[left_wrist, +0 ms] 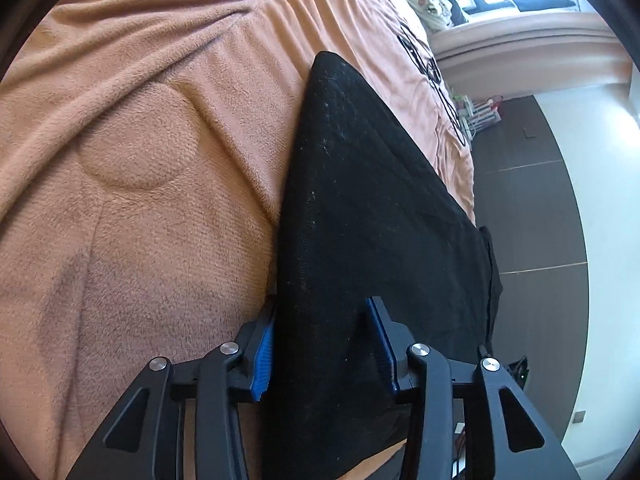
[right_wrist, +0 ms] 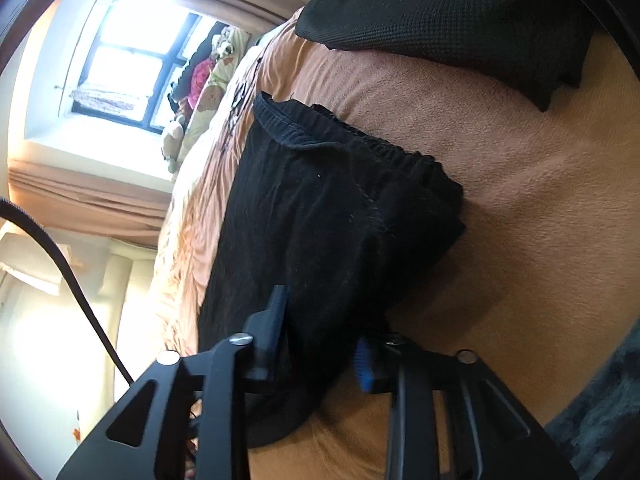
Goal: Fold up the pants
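Black pants (right_wrist: 328,208) lie folded on an orange-brown blanket (right_wrist: 540,200), with the elastic waistband (right_wrist: 312,136) at the far end. My right gripper (right_wrist: 320,332) stands open at the near end. The black cloth runs between its two fingers, and the pads do not press it. In the left wrist view a long black piece of cloth (left_wrist: 360,184) stretches away across the blanket (left_wrist: 140,160) near the bed's edge. My left gripper (left_wrist: 324,340) is open over its near end, one blue pad on each side of the cloth.
A second dark mesh cloth (right_wrist: 440,12) lies at the top of the right wrist view; I cannot tell whether it belongs to the pants. Dark floor (left_wrist: 532,200) drops off beside the bed. Plush toys (right_wrist: 224,44) and a window (right_wrist: 132,52) are at the far end. A black cable (right_wrist: 80,280) hangs left.
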`<state>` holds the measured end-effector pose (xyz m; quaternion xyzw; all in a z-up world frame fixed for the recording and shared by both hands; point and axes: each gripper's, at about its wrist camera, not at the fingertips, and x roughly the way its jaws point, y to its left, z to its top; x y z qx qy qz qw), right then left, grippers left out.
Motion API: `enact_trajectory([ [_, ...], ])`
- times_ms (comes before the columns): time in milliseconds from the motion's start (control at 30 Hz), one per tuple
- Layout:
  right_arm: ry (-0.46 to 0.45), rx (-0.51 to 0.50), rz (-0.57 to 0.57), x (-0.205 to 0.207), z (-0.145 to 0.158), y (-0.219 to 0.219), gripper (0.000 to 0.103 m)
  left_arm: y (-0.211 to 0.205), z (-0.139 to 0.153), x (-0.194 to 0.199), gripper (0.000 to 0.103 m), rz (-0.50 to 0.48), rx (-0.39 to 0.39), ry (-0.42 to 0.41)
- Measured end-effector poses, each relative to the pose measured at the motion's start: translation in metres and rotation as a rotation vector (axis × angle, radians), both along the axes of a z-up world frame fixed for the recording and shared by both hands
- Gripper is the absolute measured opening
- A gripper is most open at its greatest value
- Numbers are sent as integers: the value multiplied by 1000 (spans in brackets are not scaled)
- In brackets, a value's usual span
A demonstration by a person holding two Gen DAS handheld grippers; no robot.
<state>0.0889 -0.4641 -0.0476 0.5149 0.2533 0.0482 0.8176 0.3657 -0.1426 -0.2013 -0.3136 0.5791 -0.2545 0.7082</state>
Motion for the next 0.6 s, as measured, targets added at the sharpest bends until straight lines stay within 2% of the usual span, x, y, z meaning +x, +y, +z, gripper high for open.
enact_trajectory([
  [67, -25, 8, 8, -6, 1, -1, 61, 0, -3, 2, 45, -3, -23, 3],
  [167, -23, 21, 40, 1, -7, 2, 63, 2, -9, 4, 45, -2, -51, 16],
  [200, -13, 37, 53, 7, -12, 4, 63, 1, -9, 5, 42, 0, -51, 17],
  [233, -5, 47, 56, 14, -15, 5, 63, 1, -8, 4, 36, 2, -41, 12],
  [267, -4, 46, 50, 21, -18, 5, 63, 1, -6, 3, 22, 6, -27, 3],
  [300, -11, 40, 34, 25, -17, 3, 63, 0, -1, 3, 13, 11, -26, -11],
  [400, -48, 32, -60, 31, -10, -10, 63, 4, 15, 0, 11, 31, -50, -62],
  [433, -49, 34, -85, 31, -10, -15, 58, 5, 20, 0, 11, 36, -59, -74],
  [467, -41, 39, -102, 34, -11, -19, 42, 5, 25, 0, 11, 35, -62, -86],
  [533, -61, 82, -80, 40, -12, -25, 25, 4, 35, 0, 10, 24, -59, -111],
  [600, -86, 42, -67, 39, -2, -22, 20, 4, 45, 0, 10, 18, -63, -130],
])
